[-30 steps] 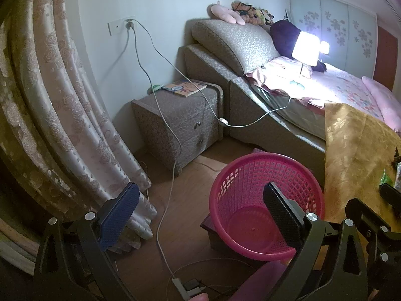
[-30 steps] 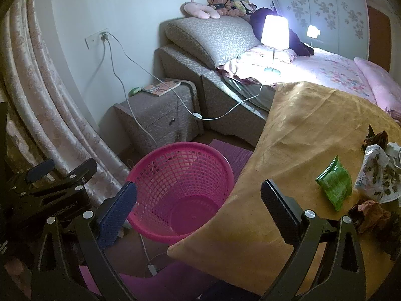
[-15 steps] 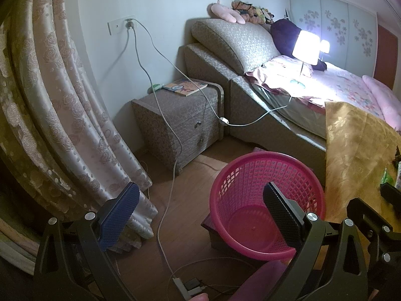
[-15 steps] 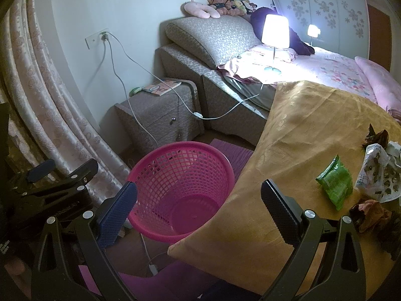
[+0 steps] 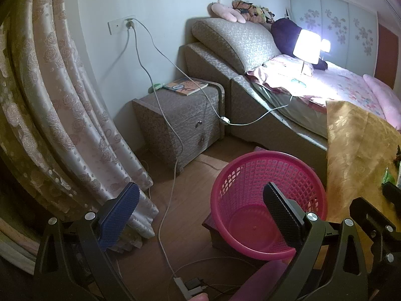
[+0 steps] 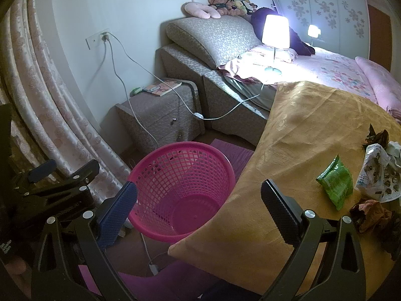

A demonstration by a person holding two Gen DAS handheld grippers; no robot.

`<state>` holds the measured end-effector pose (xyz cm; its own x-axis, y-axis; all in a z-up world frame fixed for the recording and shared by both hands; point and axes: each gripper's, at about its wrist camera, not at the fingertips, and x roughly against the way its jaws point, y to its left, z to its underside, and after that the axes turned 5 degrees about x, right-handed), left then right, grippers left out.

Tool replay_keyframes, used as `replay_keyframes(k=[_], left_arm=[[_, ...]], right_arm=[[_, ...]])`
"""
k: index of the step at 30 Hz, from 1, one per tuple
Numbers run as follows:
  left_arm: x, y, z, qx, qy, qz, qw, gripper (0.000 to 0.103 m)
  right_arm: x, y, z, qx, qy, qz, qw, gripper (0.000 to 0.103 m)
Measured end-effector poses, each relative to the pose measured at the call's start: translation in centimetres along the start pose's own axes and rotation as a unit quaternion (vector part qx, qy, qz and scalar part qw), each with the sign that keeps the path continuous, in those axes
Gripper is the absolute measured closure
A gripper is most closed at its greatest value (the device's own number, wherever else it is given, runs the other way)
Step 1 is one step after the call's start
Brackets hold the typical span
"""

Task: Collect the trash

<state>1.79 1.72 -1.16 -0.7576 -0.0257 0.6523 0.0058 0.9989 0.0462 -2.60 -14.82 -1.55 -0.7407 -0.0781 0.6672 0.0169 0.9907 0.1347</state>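
A pink mesh basket [image 5: 270, 200] [image 6: 183, 190] stands on the floor beside a table draped in a gold cloth [image 6: 295, 150]. On that cloth, at the right of the right wrist view, lie a green snack wrapper [image 6: 337, 184], a white patterned wrapper [image 6: 378, 175], a dark wrapper [image 6: 377, 136] and a brown crumpled wrapper [image 6: 368, 213]. My right gripper [image 6: 200, 213] is open over the table's near corner and the basket, holding nothing. My left gripper [image 5: 200, 218] is open above the floor left of the basket, also with nothing in it.
A grey nightstand [image 5: 180, 120] with a book stands against the wall beside the bed [image 5: 288, 95]. A lit lamp [image 6: 275, 32] sits on the bed. White cables [image 5: 170, 200] run across the floor to a power strip. Curtains [image 5: 62, 113] hang at the left.
Hardly anything differs; both grippers stay open and the views have shifted only very slightly.
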Motion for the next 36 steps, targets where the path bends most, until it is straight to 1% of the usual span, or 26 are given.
replay_keyframes(k=[15, 18, 21, 25, 29, 33, 36], left_arm=[[-0.2, 0.4, 0.4, -0.001, 0.002, -0.001, 1.0, 0.008], [-0.4, 0.8, 0.7, -0.001, 0.004, -0.001, 1.0, 0.008], [-0.5, 0.3, 0.7, -0.009, 0.012, 0.008, 0.9999, 0.008], [-0.1, -1.3, 1.0, -0.042, 0.018, 0.03, 0.9985, 0.008], [0.6, -3.6, 1.4, -0.086, 0.016, 0.063, 0.9941, 0.008], [1.3, -6.8, 1.2, -0.129, 0.027, 0.122, 0.9838, 0.008], [1.7, -9.9, 0.9, -0.158, 0.037, 0.169, 0.9722, 0.008]], right_arm=[[0.1, -0.1, -0.1, -0.001, -0.002, -0.001, 1.0, 0.007], [0.9, -0.7, -0.1, -0.011, -0.019, 0.004, 1.0, 0.007], [2.0, -1.6, -0.2, -0.017, -0.036, 0.015, 0.999, 0.007], [4.3, -4.0, -0.2, -0.035, -0.057, 0.048, 0.997, 0.007], [6.7, -7.5, 0.8, -0.069, -0.07, 0.084, 0.992, 0.007], [8.9, -10.4, 2.3, -0.094, -0.078, 0.128, 0.984, 0.007], [10.4, -12.2, 3.3, -0.108, -0.086, 0.161, 0.977, 0.007]])
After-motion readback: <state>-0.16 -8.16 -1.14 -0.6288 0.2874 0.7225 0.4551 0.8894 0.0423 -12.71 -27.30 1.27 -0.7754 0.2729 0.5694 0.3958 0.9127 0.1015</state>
